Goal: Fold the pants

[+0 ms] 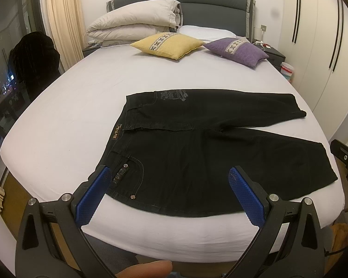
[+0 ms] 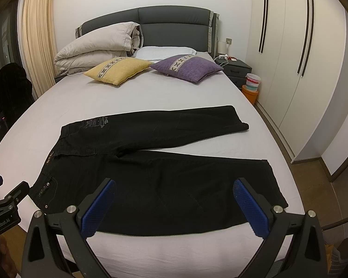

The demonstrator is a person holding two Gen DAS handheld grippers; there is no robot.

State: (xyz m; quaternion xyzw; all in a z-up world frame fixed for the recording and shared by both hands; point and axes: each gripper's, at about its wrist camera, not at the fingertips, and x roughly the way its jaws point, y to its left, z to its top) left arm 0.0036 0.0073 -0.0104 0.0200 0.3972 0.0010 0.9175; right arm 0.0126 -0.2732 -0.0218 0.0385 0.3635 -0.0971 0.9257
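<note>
Bed (image 1: 65, 106), white sheet, fills most of both views; chosen as the work area presumably because it is broad and flat enough to take the garment full length. Sheet smooth, faint creases only.

Pants (image 1: 197, 157), black denim, lie spread flat on the near half of the bed, waistband to the person's left, both legs running to the right and splayed apart in a narrow V. Near leg hem close to the bed's right edge. Laid open like this, one leg can be brought over the other; judged: fold not yet begun.

Head of bed: rolled duvet (image 2: 97, 46) against the dark headboard (image 2: 174, 23), yellow cushion (image 2: 118, 69) and purple cushion (image 2: 188, 68) side by side, well apart from the pants.

Room: wardrobe (image 2: 290, 46) along the right wall, curtain (image 1: 62, 18) and dark window on the left, nightstand (image 2: 234, 66) with cables beside the headboard.

Left tongs (image 1: 171, 192): spread wide, holding nothing, above the near edge at the waistband and pocket end.

Right tongs (image 2: 174, 206): likewise wide, nothing held, over the near leg. Judged: each is stationed over its own end for a two-point lift.
</note>
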